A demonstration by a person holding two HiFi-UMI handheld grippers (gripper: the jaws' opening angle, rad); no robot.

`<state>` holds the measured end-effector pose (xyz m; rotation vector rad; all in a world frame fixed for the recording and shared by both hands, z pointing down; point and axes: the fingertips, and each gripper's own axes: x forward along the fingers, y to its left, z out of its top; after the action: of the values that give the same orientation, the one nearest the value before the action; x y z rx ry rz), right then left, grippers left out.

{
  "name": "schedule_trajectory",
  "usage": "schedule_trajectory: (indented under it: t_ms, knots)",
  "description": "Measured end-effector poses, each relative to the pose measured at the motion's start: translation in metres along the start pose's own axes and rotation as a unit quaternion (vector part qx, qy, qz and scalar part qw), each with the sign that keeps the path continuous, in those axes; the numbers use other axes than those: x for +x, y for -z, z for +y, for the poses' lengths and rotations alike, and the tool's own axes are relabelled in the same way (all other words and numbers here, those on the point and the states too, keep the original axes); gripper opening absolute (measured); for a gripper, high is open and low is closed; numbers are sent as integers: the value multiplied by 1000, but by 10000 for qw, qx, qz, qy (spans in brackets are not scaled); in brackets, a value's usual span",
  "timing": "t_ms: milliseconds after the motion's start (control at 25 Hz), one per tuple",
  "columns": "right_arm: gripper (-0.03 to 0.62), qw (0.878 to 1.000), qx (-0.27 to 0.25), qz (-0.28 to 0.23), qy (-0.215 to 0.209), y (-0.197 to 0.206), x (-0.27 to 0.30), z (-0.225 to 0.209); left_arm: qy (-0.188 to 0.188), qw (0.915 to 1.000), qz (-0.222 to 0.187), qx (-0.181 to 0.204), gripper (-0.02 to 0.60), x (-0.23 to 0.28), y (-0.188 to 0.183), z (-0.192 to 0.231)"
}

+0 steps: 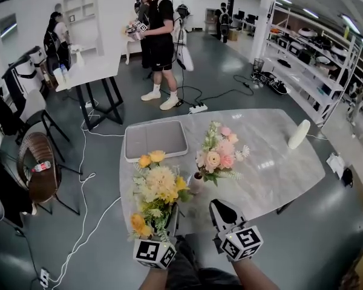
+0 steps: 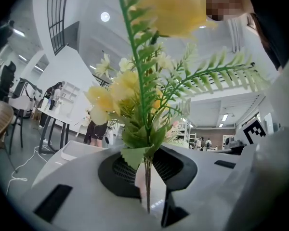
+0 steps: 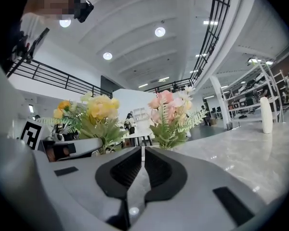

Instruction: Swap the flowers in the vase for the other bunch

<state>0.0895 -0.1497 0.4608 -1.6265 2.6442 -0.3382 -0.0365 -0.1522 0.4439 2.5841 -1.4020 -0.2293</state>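
Note:
My left gripper (image 1: 171, 221) is shut on the stems of a yellow bunch of flowers (image 1: 155, 187), held upright over the near left edge of the marble table (image 1: 272, 168). In the left gripper view the thin green stems (image 2: 147, 174) are pinched between the jaws (image 2: 147, 181), with the yellow blooms (image 2: 127, 93) above. A pink bunch (image 1: 220, 153) stands in a small pale vase (image 1: 195, 182) at the table's middle. My right gripper (image 1: 222, 212) hovers near the front edge, right of the vase, shut with nothing in it (image 3: 142, 154). Ahead of it are the pink bunch (image 3: 171, 114) and the yellow bunch (image 3: 100, 110).
A flat grey tray (image 1: 156, 139) lies at the table's far left. A white cylinder (image 1: 299, 134) stands at the far right. A person (image 1: 159, 41) stands beyond the table, with cables on the floor. Chairs (image 1: 39, 168) are at the left and shelving (image 1: 327, 59) at the right.

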Motion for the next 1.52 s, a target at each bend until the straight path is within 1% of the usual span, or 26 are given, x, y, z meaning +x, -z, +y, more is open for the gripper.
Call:
schedule_trajectory:
  t_ms: [240,480,760,960,1160,1320,1520]
  knots:
    - [34,9998,146,-134,-15,-11,-32,5,19,10000,-17,7,78,-25,-8,-25]
    - [32,9992,333,-222,14,-13,-45,12,26,9999,67,106,78,-44,-14,-31]
    - [31,9996,90,-270,9,-16,-51,20,78,9998,85,133,78,-50,-16,-37]
    - [31,9993,40,-366,58,-22,-74,30,188,9997,96,84,78,-66,-16,-54]
    - [31,9994,-33,-345,41,-21,-108,58,235,9997,86,31,78,-99,-20,-71]
    - [31,9992,-17,-369,176,-27,-136,73,385,9992,142,10,78,-121,-25,-91]
    - [31,9989,-133,-415,146,-26,-172,102,480,9988,72,17,78,-154,-30,-115]
